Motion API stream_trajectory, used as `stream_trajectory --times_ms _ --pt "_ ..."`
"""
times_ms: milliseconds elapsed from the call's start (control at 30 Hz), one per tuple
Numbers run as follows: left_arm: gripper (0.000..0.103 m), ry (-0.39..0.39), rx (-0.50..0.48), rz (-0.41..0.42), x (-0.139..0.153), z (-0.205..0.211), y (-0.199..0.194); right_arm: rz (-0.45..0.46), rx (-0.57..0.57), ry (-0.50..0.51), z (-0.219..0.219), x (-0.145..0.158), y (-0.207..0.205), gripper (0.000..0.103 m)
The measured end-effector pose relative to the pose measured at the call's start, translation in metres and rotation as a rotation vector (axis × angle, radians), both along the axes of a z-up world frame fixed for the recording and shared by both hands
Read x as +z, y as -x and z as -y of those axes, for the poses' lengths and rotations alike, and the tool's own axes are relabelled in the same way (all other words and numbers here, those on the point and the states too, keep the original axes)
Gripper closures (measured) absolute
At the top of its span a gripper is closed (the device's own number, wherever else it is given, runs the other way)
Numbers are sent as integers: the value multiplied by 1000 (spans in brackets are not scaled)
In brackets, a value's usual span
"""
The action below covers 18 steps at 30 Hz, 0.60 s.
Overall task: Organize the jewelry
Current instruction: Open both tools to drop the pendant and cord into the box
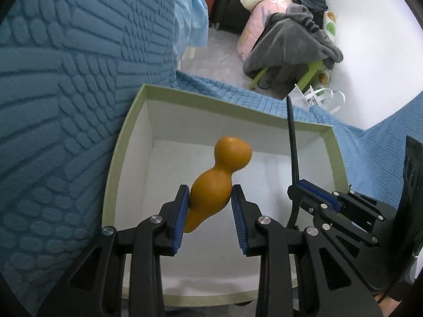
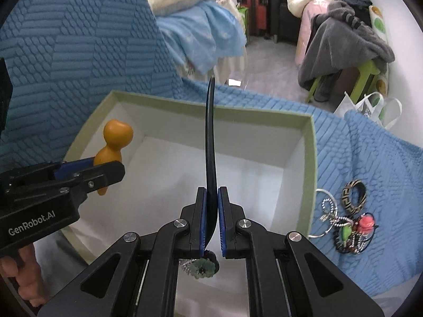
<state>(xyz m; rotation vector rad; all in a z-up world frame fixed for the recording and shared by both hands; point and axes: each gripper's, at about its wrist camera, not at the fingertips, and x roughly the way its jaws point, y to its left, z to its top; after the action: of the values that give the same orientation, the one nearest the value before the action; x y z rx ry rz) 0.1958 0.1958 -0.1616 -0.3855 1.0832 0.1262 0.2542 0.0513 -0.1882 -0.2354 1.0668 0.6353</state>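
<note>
1. Left wrist view: the left gripper (image 1: 210,206) has its fingers (image 1: 179,211) clamped on the waist of an orange gourd-shaped piece (image 1: 219,174), which tilts up and away over the open box (image 1: 116,158).
2. Right wrist view: the right gripper (image 2: 211,216) has its fingers (image 2: 202,219) pinched nearly together on a thin black curved hairband (image 2: 210,142), standing upright on edge, with a small green-and-silver ornament (image 2: 202,265) at its low end.
3. Both held things hang over the white inside of the box, which sits on the blue quilted bed cover (image 2: 357,145), against the raised quilted panel at the left.
4. To set them down well, I would lower each until it is close to the box floor before letting go; the gourd piece looks likely to roll, so lay it near the left wall.
5. The hairband is tall; tip it flat along the floor so it doesn't spring out.
6. Keep the two grippers apart while releasing.
7. A pile of bracelets and beads (image 2: 346,222) lies on the cover just beside the box's right wall, not yet put in.
</note>
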Motion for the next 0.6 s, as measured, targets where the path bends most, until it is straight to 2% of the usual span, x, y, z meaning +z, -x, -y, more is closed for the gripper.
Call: stream_trajectory --times_ms 200,233,300,367,433,500,600 --pt "67 -4 4 6 3 3 0 -37 -15 -37 6 1 -2 96" --pt "65 -5 9 6 4 2 1 -40 -18 -44 7 3 -3 96" --pt "53 -10 16 18 9 0 5 -31 -20 -53 9 9 -3 95" --pt "46 -25 25 20 14 1 7 -17 -22 -58 12 17 -2 95" --pt "45 -31 29 34 24 2 13 -6 -19 -74 15 26 0 92" --pt "42 -41 34 48 34 4 16 4 -20 -90 18 36 2 79" --pt "39 -69 39 79 54 9 21 39 -23 -121 25 57 6 78"
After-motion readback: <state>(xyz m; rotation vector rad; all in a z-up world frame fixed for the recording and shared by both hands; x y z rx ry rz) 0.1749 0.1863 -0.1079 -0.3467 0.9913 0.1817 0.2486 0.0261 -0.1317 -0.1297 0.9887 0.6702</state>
